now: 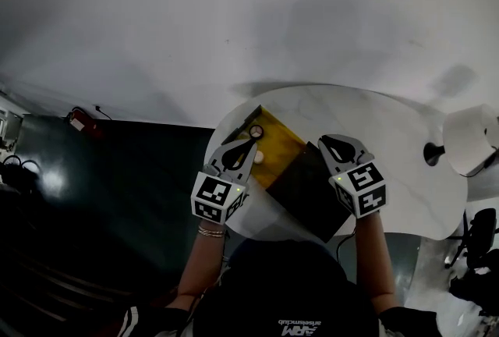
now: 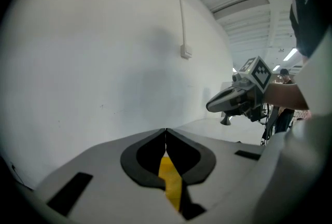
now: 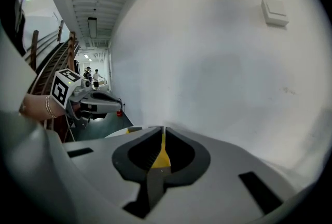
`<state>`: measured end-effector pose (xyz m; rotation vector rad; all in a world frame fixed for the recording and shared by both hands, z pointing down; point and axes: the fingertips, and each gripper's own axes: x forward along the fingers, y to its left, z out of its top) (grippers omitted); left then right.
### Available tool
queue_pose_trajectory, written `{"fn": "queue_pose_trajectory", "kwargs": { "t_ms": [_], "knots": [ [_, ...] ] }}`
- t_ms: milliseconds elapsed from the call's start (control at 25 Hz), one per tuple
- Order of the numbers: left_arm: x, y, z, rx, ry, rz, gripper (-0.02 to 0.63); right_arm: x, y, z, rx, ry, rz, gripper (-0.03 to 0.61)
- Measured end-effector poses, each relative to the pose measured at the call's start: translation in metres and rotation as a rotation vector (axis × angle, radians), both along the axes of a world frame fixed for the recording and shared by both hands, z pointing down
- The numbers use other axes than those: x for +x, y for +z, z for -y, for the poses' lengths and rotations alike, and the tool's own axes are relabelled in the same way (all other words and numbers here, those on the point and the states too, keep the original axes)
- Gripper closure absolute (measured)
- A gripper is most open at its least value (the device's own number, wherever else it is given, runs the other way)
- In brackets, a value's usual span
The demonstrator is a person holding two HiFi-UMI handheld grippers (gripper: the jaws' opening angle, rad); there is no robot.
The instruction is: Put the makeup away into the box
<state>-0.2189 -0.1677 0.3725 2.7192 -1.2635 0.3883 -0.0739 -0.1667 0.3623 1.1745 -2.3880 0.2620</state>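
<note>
An open box (image 1: pixel 274 147) with a yellow inside lies on the round white table (image 1: pixel 390 133), its black lid (image 1: pixel 312 189) folded out toward me. A small round makeup item (image 1: pixel 256 131) and a pale one (image 1: pixel 259 157) rest at the box's left side. My left gripper (image 1: pixel 252 143) hovers over that left side, jaws shut and empty. My right gripper (image 1: pixel 327 142) hangs over the lid's far corner, also shut with nothing held. In the left gripper view the tips (image 2: pixel 166 132) meet above yellow. The right gripper view shows its tips (image 3: pixel 163 129) closed too.
A white cylinder-shaped thing (image 1: pixel 469 139) and a small black object (image 1: pixel 431 152) stand at the table's right edge. A white wall rises just behind the table. Dark floor lies to the left, with a red object (image 1: pixel 78 121) on it.
</note>
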Motion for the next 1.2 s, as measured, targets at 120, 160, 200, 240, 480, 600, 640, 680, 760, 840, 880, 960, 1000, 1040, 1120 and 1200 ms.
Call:
{"fn": "queue_pose_trajectory", "kwargs": {
  "t_ms": [120,160,200,240,480,600,640,680,760,840,880,960,1000,1040,1120,1200],
  "knots": [
    [0.02,-0.003,-0.008,0.005,0.002,-0.006,0.597,0.025,-0.009,-0.006,0.02,0.012,0.008,0.543],
    [0.026,-0.004,-0.01,0.002,0.003,-0.008,0.597,0.032,-0.011,-0.008,0.027,0.015,0.014,0.545],
    [0.031,-0.004,-0.013,-0.001,0.005,-0.01,0.597,0.039,-0.014,-0.011,0.032,0.017,0.021,0.545],
    [0.037,-0.005,-0.016,-0.003,0.007,-0.011,0.597,0.045,-0.016,-0.014,0.036,0.019,0.028,0.546],
    [0.069,-0.011,-0.027,0.01,0.002,-0.019,0.597,0.084,-0.026,-0.034,0.066,0.017,0.036,0.551],
    [0.086,-0.014,-0.032,0.02,-0.001,-0.02,0.597,0.105,-0.028,-0.042,0.08,0.014,0.032,0.554],
    [0.091,-0.015,-0.033,0.022,-0.003,-0.022,0.597,0.111,-0.029,-0.045,0.085,0.012,0.03,0.554],
    [0.096,-0.015,-0.035,0.023,-0.005,-0.025,0.597,0.117,-0.03,-0.047,0.089,0.01,0.028,0.555],
    [0.106,-0.015,-0.039,0.022,-0.009,-0.035,0.597,0.129,-0.032,-0.051,0.099,0.009,0.023,0.555],
    [0.118,-0.013,-0.043,0.018,-0.008,-0.042,0.597,0.142,-0.032,-0.054,0.108,0.009,0.016,0.557],
    [0.124,-0.012,-0.045,0.016,-0.005,-0.043,0.597,0.148,-0.032,-0.056,0.113,0.011,0.013,0.557],
    [0.136,-0.01,-0.048,0.014,0.003,-0.043,0.597,0.159,-0.031,-0.06,0.116,0.016,0.01,0.558],
    [0.141,-0.009,-0.05,0.014,0.008,-0.043,0.597,0.164,-0.03,-0.062,0.117,0.02,0.007,0.56],
    [0.146,-0.009,-0.051,0.013,0.012,-0.044,0.597,0.169,-0.029,-0.064,0.117,0.023,0.003,0.558],
    [0.154,-0.007,-0.054,0.013,0.02,-0.044,0.597,0.176,-0.027,-0.067,0.116,0.03,0.002,0.56],
    [0.159,-0.007,-0.056,0.013,0.028,-0.045,0.597,0.182,-0.025,-0.071,0.114,0.04,0.005,0.558]
  ]
}}
